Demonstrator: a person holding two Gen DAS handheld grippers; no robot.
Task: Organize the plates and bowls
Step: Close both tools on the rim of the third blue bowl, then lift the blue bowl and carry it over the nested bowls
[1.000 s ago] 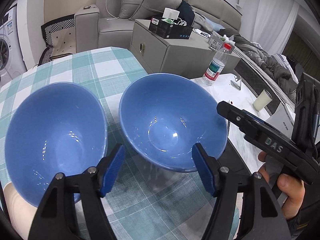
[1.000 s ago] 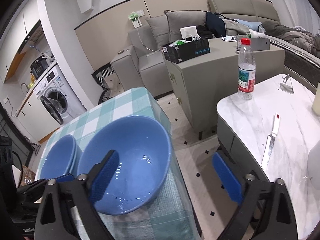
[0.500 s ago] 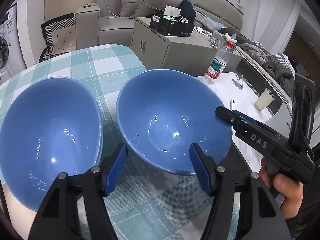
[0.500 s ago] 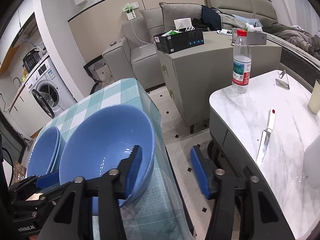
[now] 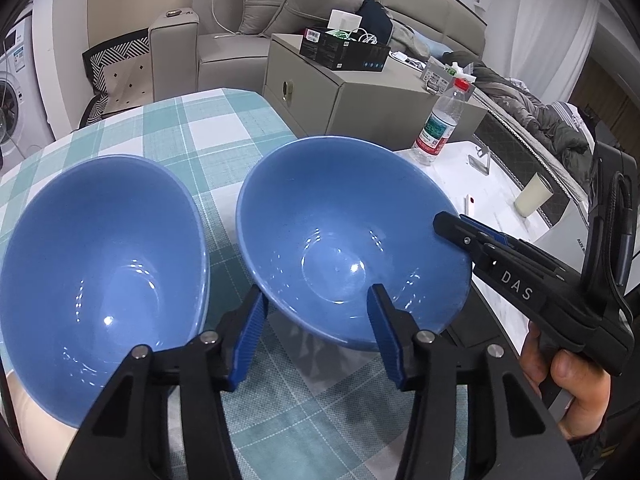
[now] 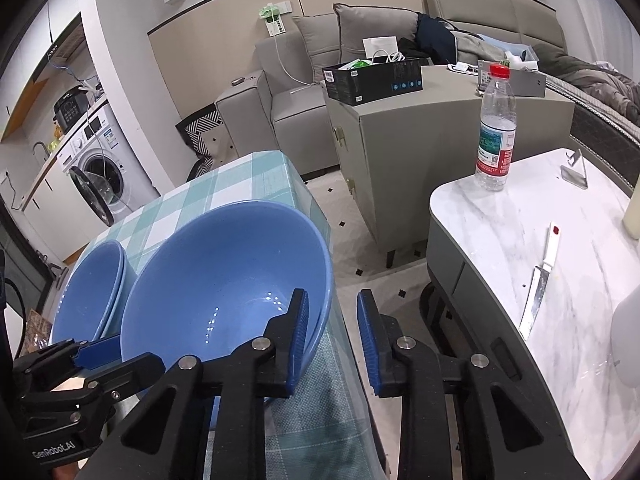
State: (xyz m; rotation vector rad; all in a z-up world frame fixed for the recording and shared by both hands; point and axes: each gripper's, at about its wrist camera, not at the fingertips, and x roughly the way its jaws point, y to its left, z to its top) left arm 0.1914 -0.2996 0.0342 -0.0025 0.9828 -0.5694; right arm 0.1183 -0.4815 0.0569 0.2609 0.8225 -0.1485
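Note:
Two blue bowls sit on a teal checked tablecloth (image 5: 208,132). The right bowl (image 5: 348,240) also shows in the right wrist view (image 6: 228,276). The left bowl (image 5: 100,264) looks stacked on another in the right wrist view (image 6: 92,292). My left gripper (image 5: 316,332) is open, its fingers either side of the right bowl's near rim. My right gripper (image 6: 332,332) straddles that bowl's right rim, jaws narrowed with a gap left; its fingers (image 5: 472,236) reach the rim in the left wrist view.
A white marble table (image 6: 560,248) stands to the right with a water bottle (image 6: 496,128), a knife (image 6: 540,280) and a cream cup (image 5: 532,200). A grey cabinet (image 6: 420,136) with a black box, a sofa and a washing machine (image 6: 100,168) are behind.
My right gripper has closed from wide open to a narrow gap around the right bowl's rim. My left gripper has moved a little closer to that bowl.

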